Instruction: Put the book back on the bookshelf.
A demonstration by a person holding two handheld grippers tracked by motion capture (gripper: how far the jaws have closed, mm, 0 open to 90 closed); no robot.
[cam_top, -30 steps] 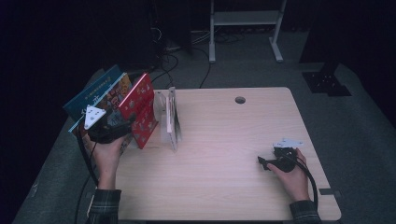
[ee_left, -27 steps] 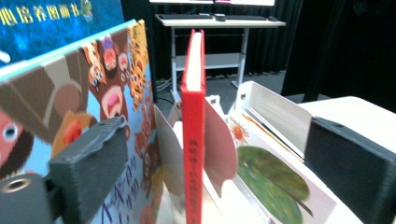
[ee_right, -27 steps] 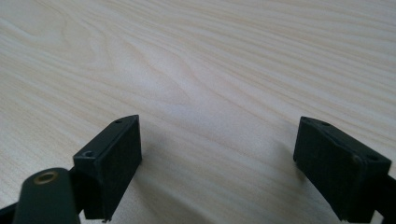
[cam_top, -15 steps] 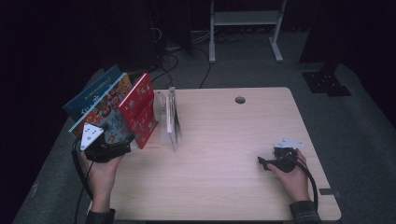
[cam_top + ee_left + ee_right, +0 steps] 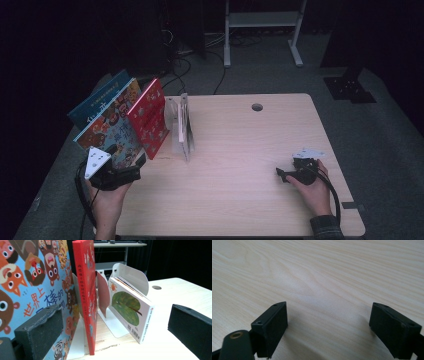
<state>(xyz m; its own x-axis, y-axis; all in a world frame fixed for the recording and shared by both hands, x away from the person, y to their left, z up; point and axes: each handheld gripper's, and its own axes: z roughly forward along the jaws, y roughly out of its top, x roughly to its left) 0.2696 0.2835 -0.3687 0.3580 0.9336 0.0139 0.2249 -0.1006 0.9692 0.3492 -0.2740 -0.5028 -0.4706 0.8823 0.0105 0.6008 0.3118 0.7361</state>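
Observation:
Several picture books stand in white metal bookends (image 5: 132,275) at the table's left. A blue animal picture book (image 5: 112,132) (image 5: 30,277) leans leftmost, with a darker blue book (image 5: 97,102) behind it. A red book (image 5: 150,117) (image 5: 87,290) stands upright beside it. A white book with a green leaf (image 5: 130,307) leans in the right bookend. My left gripper (image 5: 137,167) (image 5: 112,322) sits just in front of the books; its jaws have just been opening and nothing is between them. My right gripper (image 5: 281,174) (image 5: 328,320) rests open on bare wood at the right.
The light wooden table (image 5: 240,150) has a round cable hole (image 5: 257,107) near its far edge. Behind it stand a white desk frame (image 5: 260,20) and floor cables. A black stand base (image 5: 350,90) lies on the floor at the far right.
My left hand has drawn back from the animal book toward the near table edge and a little lower. The books stay leaning in place. The right hand has not moved.

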